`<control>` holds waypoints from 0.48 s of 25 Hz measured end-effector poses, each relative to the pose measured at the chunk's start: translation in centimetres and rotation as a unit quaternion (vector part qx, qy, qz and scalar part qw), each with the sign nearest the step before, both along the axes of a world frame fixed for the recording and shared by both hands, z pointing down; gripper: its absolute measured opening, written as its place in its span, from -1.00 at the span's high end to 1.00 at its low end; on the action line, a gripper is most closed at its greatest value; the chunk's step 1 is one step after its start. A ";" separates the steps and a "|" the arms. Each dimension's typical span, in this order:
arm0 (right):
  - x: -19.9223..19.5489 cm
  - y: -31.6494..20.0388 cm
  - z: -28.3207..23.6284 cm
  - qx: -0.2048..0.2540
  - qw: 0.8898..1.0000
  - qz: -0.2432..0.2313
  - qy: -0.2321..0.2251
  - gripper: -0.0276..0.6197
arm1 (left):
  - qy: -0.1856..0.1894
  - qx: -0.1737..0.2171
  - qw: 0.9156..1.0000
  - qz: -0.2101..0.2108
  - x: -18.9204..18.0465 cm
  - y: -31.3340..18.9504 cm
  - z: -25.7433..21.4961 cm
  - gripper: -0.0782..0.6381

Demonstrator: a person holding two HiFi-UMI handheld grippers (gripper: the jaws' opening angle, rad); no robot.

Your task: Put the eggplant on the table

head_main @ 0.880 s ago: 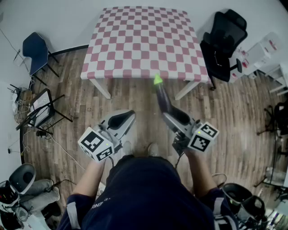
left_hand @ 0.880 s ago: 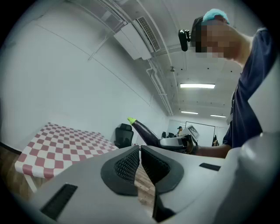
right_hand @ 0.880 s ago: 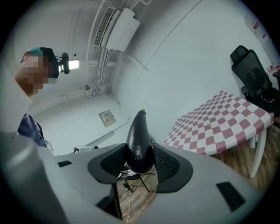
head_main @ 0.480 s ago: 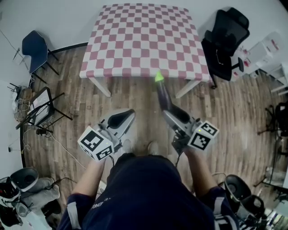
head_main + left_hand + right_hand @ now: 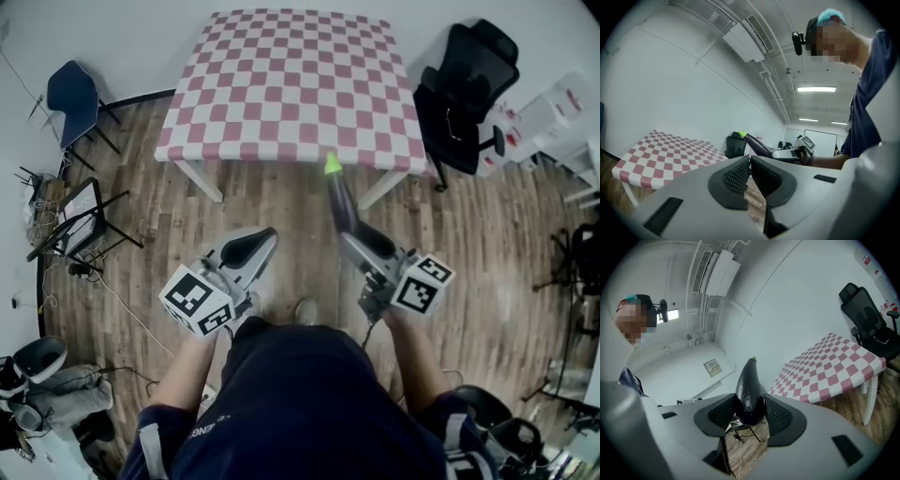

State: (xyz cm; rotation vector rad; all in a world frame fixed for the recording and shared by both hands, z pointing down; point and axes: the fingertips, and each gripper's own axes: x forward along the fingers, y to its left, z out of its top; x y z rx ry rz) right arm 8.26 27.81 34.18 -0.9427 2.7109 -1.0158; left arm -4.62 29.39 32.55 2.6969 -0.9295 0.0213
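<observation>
The right tool (image 5: 750, 413) grips a glossy dark purple eggplant with a green stem end (image 5: 750, 391), pads pressing its thick base. The eggplant juts forward above the wood-plank floor (image 5: 281, 206), short of the red-and-white checked desk (image 5: 291, 84). The left tool (image 5: 749, 164) is closed and empty.

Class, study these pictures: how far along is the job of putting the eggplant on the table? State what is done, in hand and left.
Done: the eggplant is picked up, clamped between the right gripper's pads. In hand: it is held in the air just short of the checkered table's near edge. Left: bring it over the top, set it down and open the jaws. The left gripper is shut and empty.
</observation>
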 end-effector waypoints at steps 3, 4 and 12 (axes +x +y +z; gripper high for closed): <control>2.2 0.1 0.3 0.000 1.000 0.001 -0.002 0.27 | -0.006 0.005 1.000 -0.003 1.8 0.2 0.1 0.68; 2.9 0.0 0.3 0.002 1.000 0.002 -0.005 0.27 | -0.009 0.008 1.000 -0.004 2.3 0.1 0.0 0.68; 6.2 -1.9 -0.1 0.010 1.000 0.004 -0.020 0.27 | -0.023 0.007 1.000 -0.020 4.4 -1.7 -0.3 0.68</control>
